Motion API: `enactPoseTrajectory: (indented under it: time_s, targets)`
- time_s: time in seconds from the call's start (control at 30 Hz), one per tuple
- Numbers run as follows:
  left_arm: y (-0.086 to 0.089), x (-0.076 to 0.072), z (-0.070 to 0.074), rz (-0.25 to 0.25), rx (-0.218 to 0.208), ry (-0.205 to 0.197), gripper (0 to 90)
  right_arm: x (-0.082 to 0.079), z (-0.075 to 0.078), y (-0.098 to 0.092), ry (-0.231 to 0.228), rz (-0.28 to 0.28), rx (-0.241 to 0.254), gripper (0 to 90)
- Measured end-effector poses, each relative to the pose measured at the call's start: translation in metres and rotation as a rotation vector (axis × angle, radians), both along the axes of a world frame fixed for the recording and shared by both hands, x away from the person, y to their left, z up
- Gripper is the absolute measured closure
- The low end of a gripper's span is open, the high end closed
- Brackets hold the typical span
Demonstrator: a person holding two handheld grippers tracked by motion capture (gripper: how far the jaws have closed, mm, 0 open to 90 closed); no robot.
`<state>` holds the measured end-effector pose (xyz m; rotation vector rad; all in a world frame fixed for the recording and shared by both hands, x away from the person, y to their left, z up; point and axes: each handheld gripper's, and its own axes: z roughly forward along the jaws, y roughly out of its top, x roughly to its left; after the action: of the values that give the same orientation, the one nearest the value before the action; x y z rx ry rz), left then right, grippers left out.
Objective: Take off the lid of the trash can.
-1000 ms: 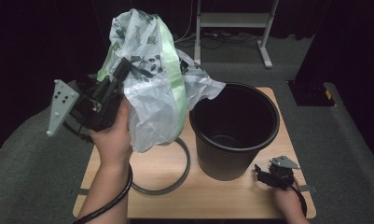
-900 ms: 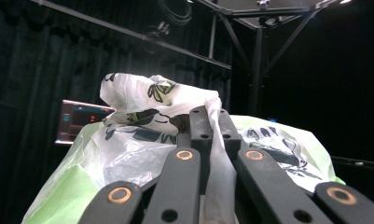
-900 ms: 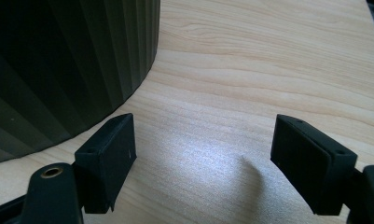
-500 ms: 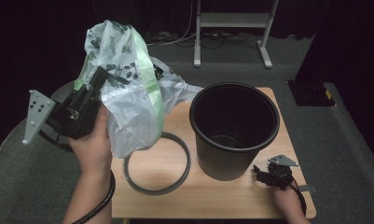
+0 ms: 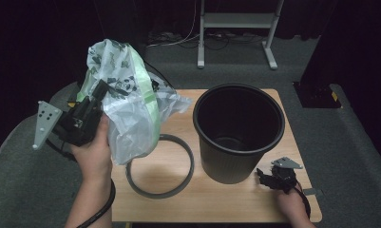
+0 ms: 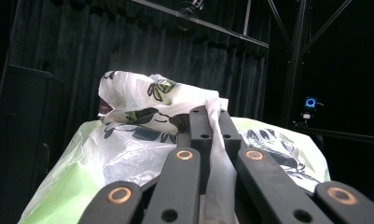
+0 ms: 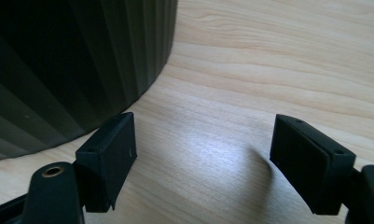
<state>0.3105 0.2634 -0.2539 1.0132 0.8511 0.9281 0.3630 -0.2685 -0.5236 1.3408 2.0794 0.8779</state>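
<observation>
A dark room with black curtains surrounds a light wooden tabletop (image 5: 235, 204) on grey carpet. On the tabletop stand 1 black ribbed bin (image 5: 239, 130), right of centre, and 1 grey ring (image 5: 160, 166) lying flat to its left, its left edge hidden under the bag. There is 1 white plastic bag (image 5: 131, 107) with green and black print, held in the air over the tabletop's left edge.

There are 2 grippers. The left gripper (image 5: 102, 92), at the left of the scene, has its jaws pressed together on a fold of the bag; in the left gripper view the white film (image 6: 215, 140) runs up between the 2 black jaws. The right gripper (image 5: 264, 175) rests low on the tabletop at the near right, just beside the bin's base, its jaws wide apart with only bare wood between them, touching nothing.

Compared with 1 second ago, the left gripper and the bag sit further left and lower, away from the bin. The ring is more uncovered. The right gripper has kept its place.
</observation>
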Motion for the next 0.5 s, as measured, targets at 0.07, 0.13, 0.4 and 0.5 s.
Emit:
enactPoseTrajectory:
  time_s: [0.07, 0.13, 0.4, 0.5]
  targets:
    - [0.000, 0.003, -0.005, 0.002, -0.004, 0.008, 89.4, 0.003, 0.000, -0.003, 0.034, 0.004, 0.039, 19.0]
    - [0.001, 0.005, -0.010, 0.005, -0.010, 0.019, 89.4, 0.005, -0.001, -0.005, 0.044, 0.002, 0.047, 18.1]
    - [0.004, 0.017, -0.030, 0.017, -0.015, 0.091, 89.4, 0.006, -0.001, -0.004, 0.047, 0.012, 0.046, 17.1]
    - [0.007, 0.022, -0.039, 0.017, -0.027, 0.122, 89.5, 0.007, -0.001, -0.004, 0.053, 0.017, 0.046, 15.8]
